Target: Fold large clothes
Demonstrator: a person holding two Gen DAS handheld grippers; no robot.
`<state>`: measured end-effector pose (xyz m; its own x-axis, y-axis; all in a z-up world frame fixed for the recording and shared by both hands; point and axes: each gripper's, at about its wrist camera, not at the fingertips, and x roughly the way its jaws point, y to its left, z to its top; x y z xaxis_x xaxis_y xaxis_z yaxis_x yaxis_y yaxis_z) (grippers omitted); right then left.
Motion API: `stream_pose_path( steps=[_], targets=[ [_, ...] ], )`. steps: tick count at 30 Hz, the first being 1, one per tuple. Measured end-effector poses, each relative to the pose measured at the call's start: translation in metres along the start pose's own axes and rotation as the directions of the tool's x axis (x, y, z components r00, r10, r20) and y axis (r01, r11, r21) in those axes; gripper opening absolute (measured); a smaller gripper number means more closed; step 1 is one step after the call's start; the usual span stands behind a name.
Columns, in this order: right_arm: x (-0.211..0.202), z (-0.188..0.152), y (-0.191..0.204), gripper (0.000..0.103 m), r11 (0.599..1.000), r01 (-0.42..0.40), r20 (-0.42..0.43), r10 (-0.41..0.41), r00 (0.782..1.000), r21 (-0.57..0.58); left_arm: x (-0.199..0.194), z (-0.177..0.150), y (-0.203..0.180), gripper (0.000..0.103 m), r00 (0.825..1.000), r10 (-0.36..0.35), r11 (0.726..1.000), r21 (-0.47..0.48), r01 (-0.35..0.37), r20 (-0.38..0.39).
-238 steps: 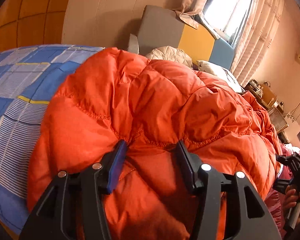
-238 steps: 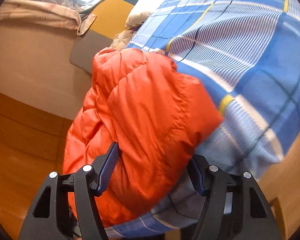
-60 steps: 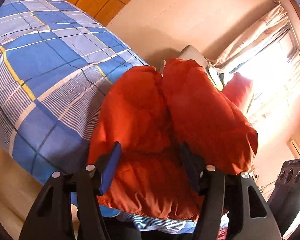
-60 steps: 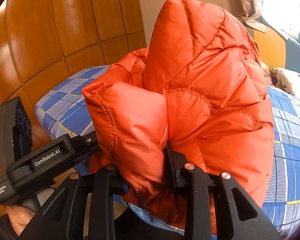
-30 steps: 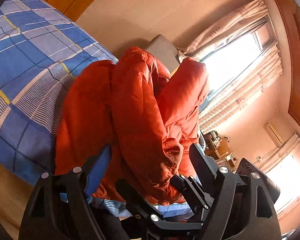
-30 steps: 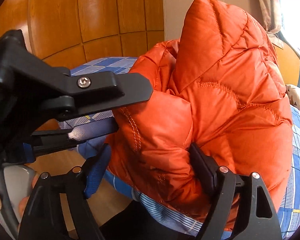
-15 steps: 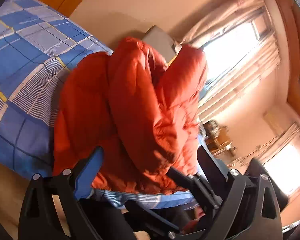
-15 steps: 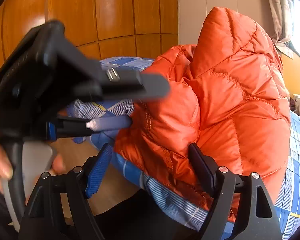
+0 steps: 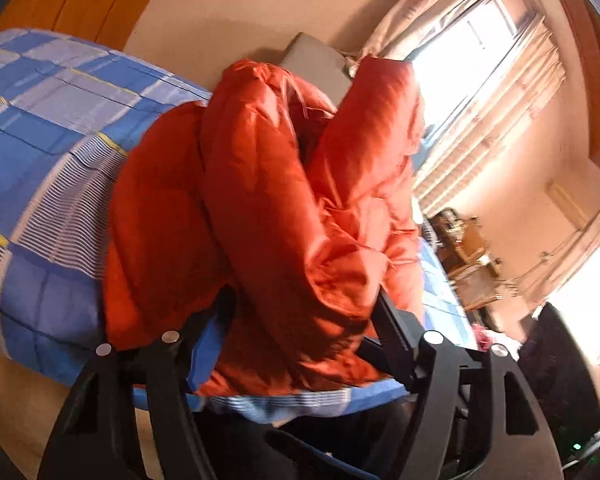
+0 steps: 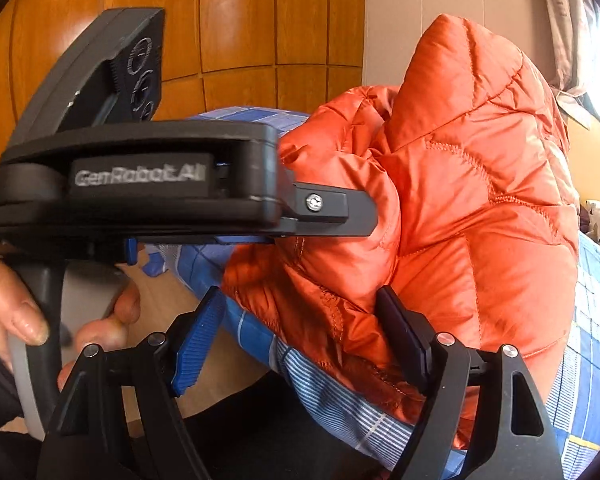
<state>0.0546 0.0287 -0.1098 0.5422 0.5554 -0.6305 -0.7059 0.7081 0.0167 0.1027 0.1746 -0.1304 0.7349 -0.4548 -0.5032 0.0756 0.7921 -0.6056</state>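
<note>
Closing again after a brief widening, the left hand-held gripper [image 9: 300,312] pinches a puffy fold of the orange quilted down jacket [image 10: 460,200] bunched on the blue checked bed [image 9: 40,140], while the right hand-held gripper [image 10: 300,344] gapes unloaded beside it, suggesting regripping.

The orange jacket [image 10: 480,208] is glossy quilted cloth with stitched seams, puffy and smooth. The bed [image 9: 48,152] wears matt checked woven cloth. At 12 o'clock in the right wrist view, wood panelling [image 10: 236,20] shines, lacquered. The fingers [image 10: 198,340] carry ribbed blue plastic pads.
</note>
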Motion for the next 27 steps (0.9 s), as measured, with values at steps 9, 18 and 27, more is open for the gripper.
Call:
stream_pose_path(
  steps=[9,18,27],
  targets=[
    [0.009,0.003,0.006,0.079,1.000,0.005,-0.008,-0.005,1.000,0.008,0.004,-0.011,0.024,0.012,0.999,0.037,0.998,-0.049,-0.036,0.022],
    [0.016,0.002,0.003,0.078,0.991,0.076,-0.039,-0.072,0.997,0.110,0.013,-0.012,0.023,0.013,0.997,0.072,0.997,0.009,-0.072,0.007],
    [0.009,0.005,-0.014,0.077,0.962,0.161,-0.088,-0.145,0.986,0.219,0.015,-0.014,0.017,0.014,0.994,0.103,0.991,0.082,-0.104,0.020]
  ],
)
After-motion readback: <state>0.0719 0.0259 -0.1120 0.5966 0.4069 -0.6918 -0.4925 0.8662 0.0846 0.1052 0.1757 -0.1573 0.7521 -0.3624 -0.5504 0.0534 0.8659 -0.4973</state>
